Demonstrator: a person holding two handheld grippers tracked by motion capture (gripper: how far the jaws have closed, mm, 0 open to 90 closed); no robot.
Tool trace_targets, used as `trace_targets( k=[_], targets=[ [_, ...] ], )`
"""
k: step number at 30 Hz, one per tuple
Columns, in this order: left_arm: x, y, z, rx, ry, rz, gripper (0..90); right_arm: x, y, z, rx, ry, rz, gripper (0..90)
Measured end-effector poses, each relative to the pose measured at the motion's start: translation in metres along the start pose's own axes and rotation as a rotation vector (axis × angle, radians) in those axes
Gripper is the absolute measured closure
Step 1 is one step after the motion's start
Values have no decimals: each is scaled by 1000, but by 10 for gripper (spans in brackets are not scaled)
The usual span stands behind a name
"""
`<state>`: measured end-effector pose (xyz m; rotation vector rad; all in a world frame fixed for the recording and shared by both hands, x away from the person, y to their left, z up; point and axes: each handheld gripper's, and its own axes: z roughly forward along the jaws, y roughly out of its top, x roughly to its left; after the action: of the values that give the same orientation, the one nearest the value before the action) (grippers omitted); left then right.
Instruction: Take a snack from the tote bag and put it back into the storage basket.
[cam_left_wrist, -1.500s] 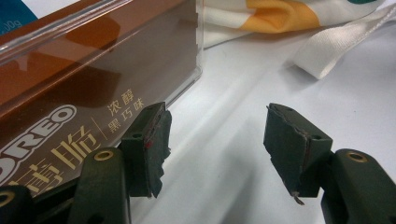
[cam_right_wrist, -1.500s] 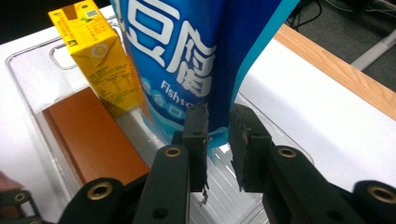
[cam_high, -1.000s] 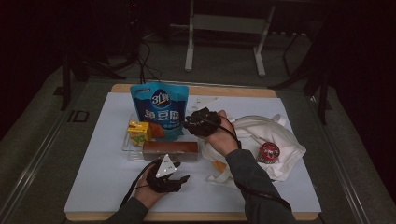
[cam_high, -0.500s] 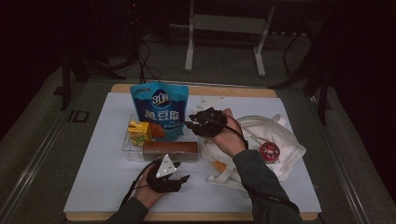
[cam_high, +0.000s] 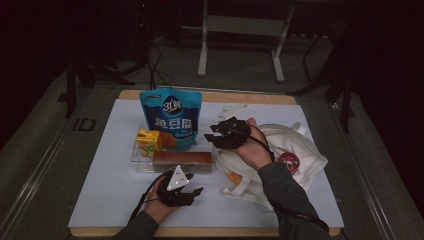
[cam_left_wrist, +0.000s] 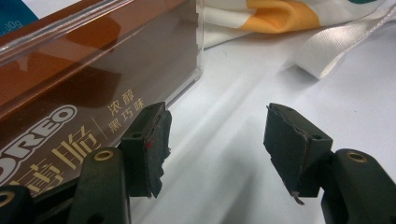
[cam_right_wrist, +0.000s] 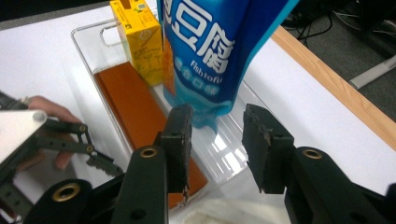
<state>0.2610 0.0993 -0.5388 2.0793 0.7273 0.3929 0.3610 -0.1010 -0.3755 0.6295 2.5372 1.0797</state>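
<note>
A clear tray (cam_high: 136, 157) holds an upright blue snack bag (cam_high: 171, 117), a yellow drink carton (cam_high: 148, 141) and a long brown biscuit box (cam_high: 182, 160). My right gripper (cam_high: 211, 131) hovers at the tray's right end, pointing at the bag. Its jaws have just been opening. In the right gripper view the bag's (cam_right_wrist: 219, 42) lower corner shows in the gap of the gripper (cam_right_wrist: 217, 121), and the pads do not press it. My left gripper (cam_high: 196, 192) rests on the table in front of the box, open and empty (cam_left_wrist: 217, 126), with the box (cam_left_wrist: 84, 70) just left of its jaws.
A white cloth tote bag (cam_high: 300, 150) with a red badge (cam_high: 289, 160) lies right of the tray, under my right forearm. Its strap (cam_left_wrist: 336, 46) reaches toward the left gripper. A white mat (cam_high: 100, 190) covers the table, and the wooden edge (cam_right_wrist: 327, 79) runs behind the tray.
My right gripper has drawn back a little to the right from the blue bag, and its jaws stand wider apart. The left hand has stayed put.
</note>
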Motion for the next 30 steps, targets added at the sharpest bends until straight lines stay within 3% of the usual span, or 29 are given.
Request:
trace_targets(
  k=[12,30],
  targets=[
    [0,0,0,0,0,-2,399,-14,-19,-26,22,0,16,575],
    [0,0,0,0,1,-1,399,-26,-56,-62,52,-38,49,549]
  ],
)
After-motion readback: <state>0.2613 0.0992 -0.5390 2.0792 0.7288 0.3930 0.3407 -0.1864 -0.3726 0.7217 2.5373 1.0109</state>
